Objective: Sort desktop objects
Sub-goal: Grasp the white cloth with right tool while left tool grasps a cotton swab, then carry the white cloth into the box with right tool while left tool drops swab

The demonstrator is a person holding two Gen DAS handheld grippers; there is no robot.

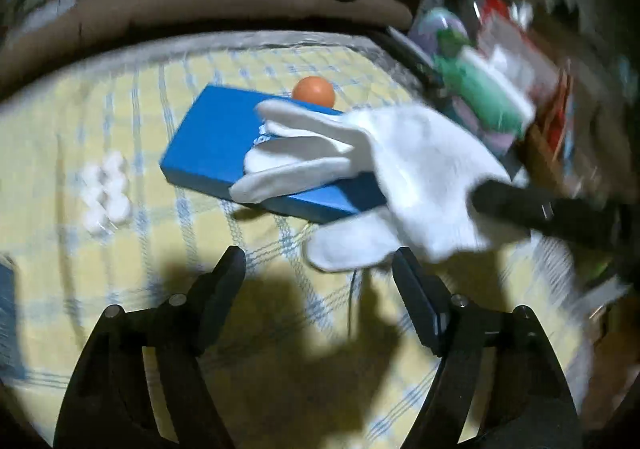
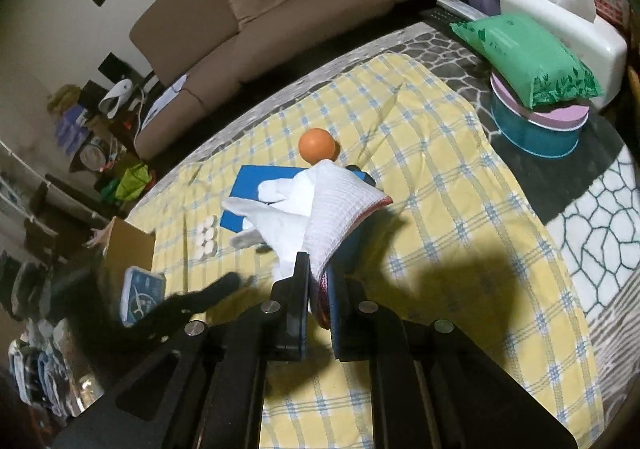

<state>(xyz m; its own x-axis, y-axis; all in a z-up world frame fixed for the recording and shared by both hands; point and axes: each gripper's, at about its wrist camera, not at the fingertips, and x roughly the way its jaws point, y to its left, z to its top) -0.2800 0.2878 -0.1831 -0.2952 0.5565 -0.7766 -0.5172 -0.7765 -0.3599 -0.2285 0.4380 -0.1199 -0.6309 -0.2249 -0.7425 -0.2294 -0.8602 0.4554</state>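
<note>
While pinched at its cuff by right gripper (image 2: 318, 281), jaws nearly closed on fabric, white glove (image 2: 296, 209) hangs over blue box (image 2: 256, 185) | orange ball (image 2: 318, 147) just behind box on yellow checked cloth (image 2: 460, 209) | left gripper (image 1: 318, 265) spread wide, empty, low over cloth | white round pieces (image 1: 106, 193) left of box

The white glove (image 2: 304, 205) covers the near right part of the blue box (image 2: 260, 185) in the right wrist view, and its cuff disappears between the pads of the right hand-held gripper (image 2: 318, 281). In the left wrist view the clutter at the right (image 1: 500, 61) is smeared by blur, as is the cluster of white round things (image 1: 106, 193). The orange ball (image 1: 313, 91) is half hidden behind the box edge.
</note>
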